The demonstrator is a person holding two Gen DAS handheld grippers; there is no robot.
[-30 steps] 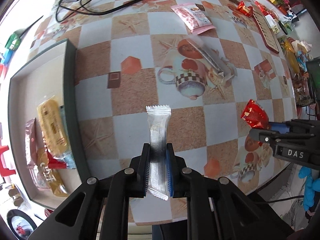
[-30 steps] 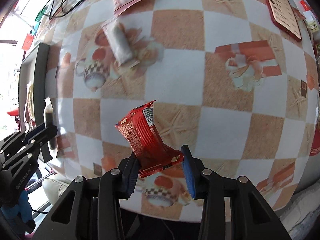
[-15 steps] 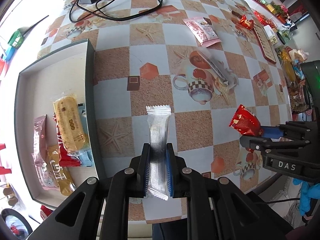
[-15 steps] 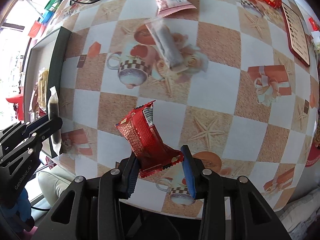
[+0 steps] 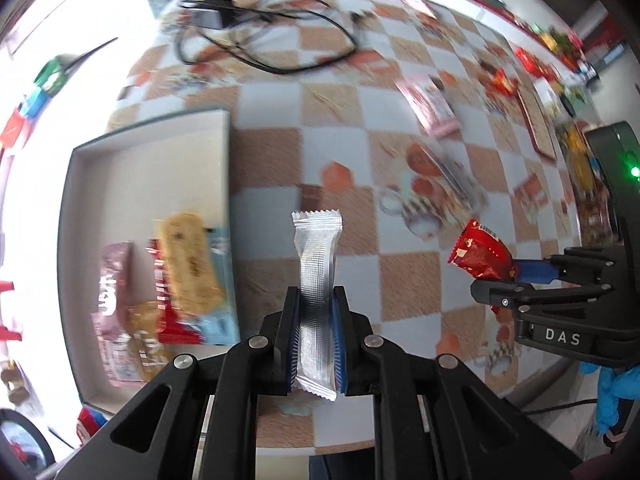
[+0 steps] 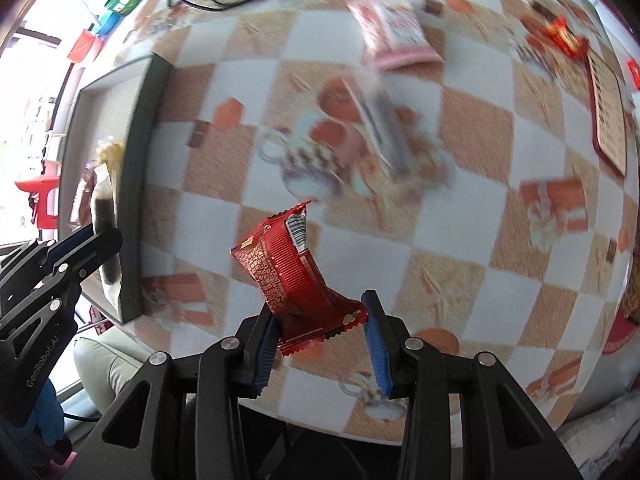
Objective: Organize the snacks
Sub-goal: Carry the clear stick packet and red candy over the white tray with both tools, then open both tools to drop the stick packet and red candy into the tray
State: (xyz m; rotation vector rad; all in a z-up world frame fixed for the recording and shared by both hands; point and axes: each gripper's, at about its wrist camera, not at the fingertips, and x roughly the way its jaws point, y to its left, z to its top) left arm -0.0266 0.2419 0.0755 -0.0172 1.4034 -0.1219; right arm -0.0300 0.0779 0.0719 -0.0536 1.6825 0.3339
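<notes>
Both grippers have travelled across the table toward the box since a second ago, so that the box now fills much more of the left wrist view, and each still carries its packet. In the left wrist view the silver snack packet (image 5: 318,276) stands upright, clamped tight between the blue pads of the left gripper (image 5: 316,336), over the tablecloth just beside the box's right wall. The red snack packet (image 6: 294,276) is pinched by its lower end in the right gripper (image 6: 320,344), jaws partly closed around it, and leans up to the left with its barcode end on top. It hangs over the checkered tablecloth (image 6: 460,216) near the table's front edge. The shallow dark-rimmed box (image 5: 228,152) lies at the table's left edge and already holds several packets bunched at its near end: a yellow biscuit bar (image 5: 188,264) on top of a red and a pale blue one, with a pink packet (image 5: 114,272) beside them. Farther out on the cloth lie a clear-wrapped bar (image 6: 386,136) over the printed cup and a pink-and-white packet (image 6: 394,30); both are blurred. Black cables (image 5: 272,36) sprawl near the table's far edge.
</notes>
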